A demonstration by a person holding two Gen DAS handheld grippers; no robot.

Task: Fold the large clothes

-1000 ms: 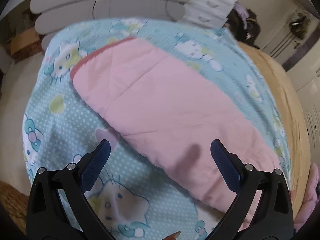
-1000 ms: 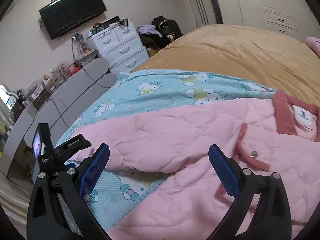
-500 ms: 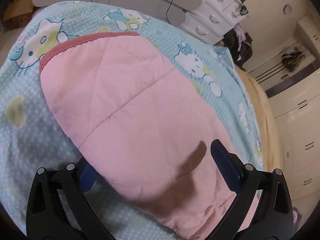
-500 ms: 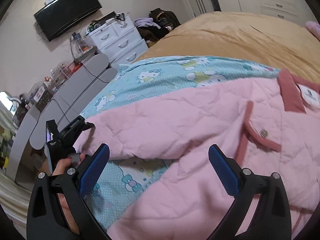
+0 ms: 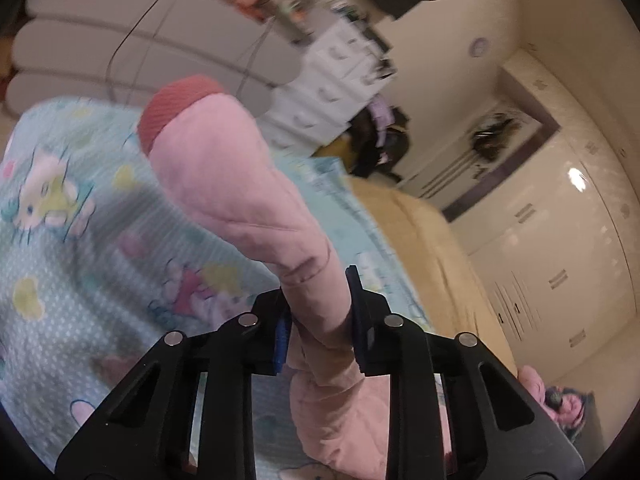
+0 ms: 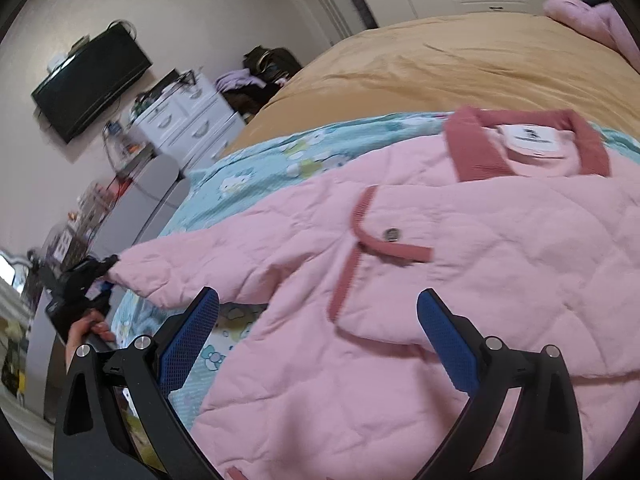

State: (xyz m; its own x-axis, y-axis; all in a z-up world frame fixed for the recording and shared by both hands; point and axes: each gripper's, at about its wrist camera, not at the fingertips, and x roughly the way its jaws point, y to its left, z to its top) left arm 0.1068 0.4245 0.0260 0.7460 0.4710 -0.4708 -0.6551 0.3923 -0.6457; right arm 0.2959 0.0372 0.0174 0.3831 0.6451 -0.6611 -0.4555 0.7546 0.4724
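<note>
A pink quilted jacket (image 6: 460,280) with a dark pink collar lies spread on a blue cartoon-print sheet (image 6: 256,172) on the bed. My left gripper (image 5: 318,320) is shut on the jacket's sleeve (image 5: 240,184), which is lifted off the sheet with its dark pink cuff (image 5: 168,112) at the far end. In the right wrist view the left gripper (image 6: 96,276) holds the sleeve end at the left. My right gripper (image 6: 318,320) is open and empty, hovering over the jacket's front near the snap button (image 6: 390,234).
A tan bedspread (image 6: 460,68) covers the far part of the bed. White drawers (image 6: 188,120), a wall TV (image 6: 88,84) and a grey scalloped footboard (image 5: 120,40) stand past the bed's end. Cream wardrobes (image 5: 560,240) line the far wall.
My left gripper went from open above the sleeve to shut on it and has lifted it off the sheet. My right gripper stayed open and moved closer over the jacket front.
</note>
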